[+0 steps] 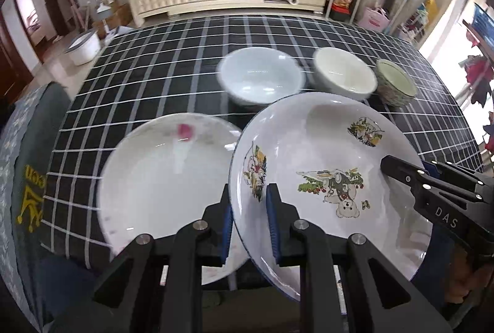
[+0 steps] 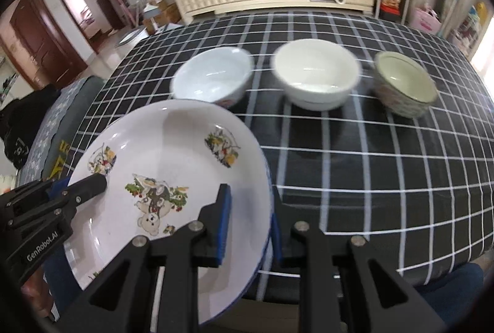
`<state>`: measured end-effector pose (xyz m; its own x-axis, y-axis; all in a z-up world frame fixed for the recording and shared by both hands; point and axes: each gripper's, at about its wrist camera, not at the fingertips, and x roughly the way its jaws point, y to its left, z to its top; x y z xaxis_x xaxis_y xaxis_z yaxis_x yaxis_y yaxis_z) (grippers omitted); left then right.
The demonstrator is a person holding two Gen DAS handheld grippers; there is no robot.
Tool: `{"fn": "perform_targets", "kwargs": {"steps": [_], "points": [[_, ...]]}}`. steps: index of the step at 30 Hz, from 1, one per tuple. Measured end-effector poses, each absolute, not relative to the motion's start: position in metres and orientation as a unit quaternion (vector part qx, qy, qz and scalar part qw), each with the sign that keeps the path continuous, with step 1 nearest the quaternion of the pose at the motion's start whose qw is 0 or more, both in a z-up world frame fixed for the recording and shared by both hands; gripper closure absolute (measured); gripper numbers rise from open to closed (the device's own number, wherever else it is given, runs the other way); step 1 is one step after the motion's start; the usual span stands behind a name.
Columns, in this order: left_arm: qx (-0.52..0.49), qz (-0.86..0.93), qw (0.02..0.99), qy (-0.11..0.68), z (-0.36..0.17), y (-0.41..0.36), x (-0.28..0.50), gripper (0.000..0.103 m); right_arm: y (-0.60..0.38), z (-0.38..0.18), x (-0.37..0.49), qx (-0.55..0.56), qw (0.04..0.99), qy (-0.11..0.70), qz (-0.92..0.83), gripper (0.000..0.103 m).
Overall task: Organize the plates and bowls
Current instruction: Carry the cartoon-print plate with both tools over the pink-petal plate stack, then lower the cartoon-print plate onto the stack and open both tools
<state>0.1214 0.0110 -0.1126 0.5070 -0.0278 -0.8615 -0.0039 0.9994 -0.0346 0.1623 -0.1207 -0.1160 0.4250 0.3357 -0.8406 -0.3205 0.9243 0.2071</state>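
Grippers from both hands straddle the rim of a cartoon-printed plate [image 1: 324, 154] above a black checked tablecloth [image 1: 173, 55]: the left gripper [image 1: 248, 218] on its left edge, the right gripper [image 2: 250, 228] on its right, neither seen clamped tight. Beside it lies a second plate [image 1: 160, 178]; behind stand a pale blue bowl [image 1: 261, 77], a white bowl [image 1: 344, 73] and a green bowl [image 1: 396, 81].

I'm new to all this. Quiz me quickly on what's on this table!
1. How many dishes stand in the back row on the checked tablecloth?
2. True or false: only one gripper holds the cartoon plate.
3. Where does the flowered plate lie? A) left of the cartoon plate, on the cloth B) inside a bowl C) right of it
Key: 1) Three: white bowl, cream bowl, green bowl. 2) False: left gripper and right gripper each clamp its rim. 3) A.
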Motion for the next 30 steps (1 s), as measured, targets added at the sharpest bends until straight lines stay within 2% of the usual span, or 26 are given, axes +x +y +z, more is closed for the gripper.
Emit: {"fn": "perform_targets", "kwargs": {"steps": [17, 30], "points": [[-0.065, 0.054, 0.857, 0.508, -0.132, 0.12, 0.083, 0.085, -0.019, -0.141, 0.161, -0.042, 0.824, 0.518, 0.226, 0.076], [-0.082, 0.047, 0.855, 0.51, -0.147, 0.141, 0.094, 0.085, -0.008, -0.143, 0.169, -0.074, 0.829, 0.518, 0.198, 0.076]]}}
